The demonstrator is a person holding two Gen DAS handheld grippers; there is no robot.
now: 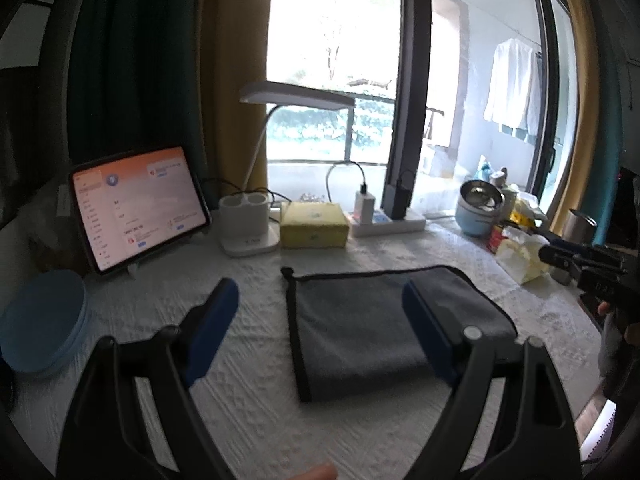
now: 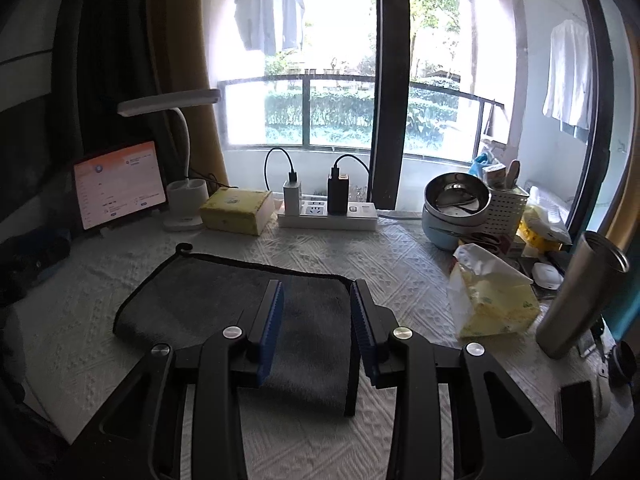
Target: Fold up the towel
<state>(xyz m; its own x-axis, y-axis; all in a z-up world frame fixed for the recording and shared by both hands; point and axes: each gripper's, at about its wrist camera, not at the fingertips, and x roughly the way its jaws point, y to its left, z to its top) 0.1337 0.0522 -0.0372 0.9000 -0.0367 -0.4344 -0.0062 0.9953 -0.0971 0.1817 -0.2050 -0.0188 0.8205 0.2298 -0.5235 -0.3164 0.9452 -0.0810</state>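
Note:
A grey towel [image 1: 360, 328] with black edging lies folded flat on the white patterned tablecloth [image 1: 248, 400]. It also shows in the right wrist view [image 2: 208, 304]. My left gripper [image 1: 320, 300] is wide open and empty, above the towel's left edge. My right gripper [image 2: 316, 292] is open and empty, hovering over the towel's right part. The right gripper also shows at the right edge of the left wrist view [image 1: 580, 260].
Along the back stand a lit tablet [image 1: 138, 206], a white desk lamp [image 1: 248, 216], a yellow box [image 1: 314, 226] and a power strip [image 2: 328, 216]. At right are metal bowls [image 2: 456, 204], a tissue pack [image 2: 492, 296] and a steel tumbler [image 2: 580, 292]. A blue round lid [image 1: 44, 320] lies at left.

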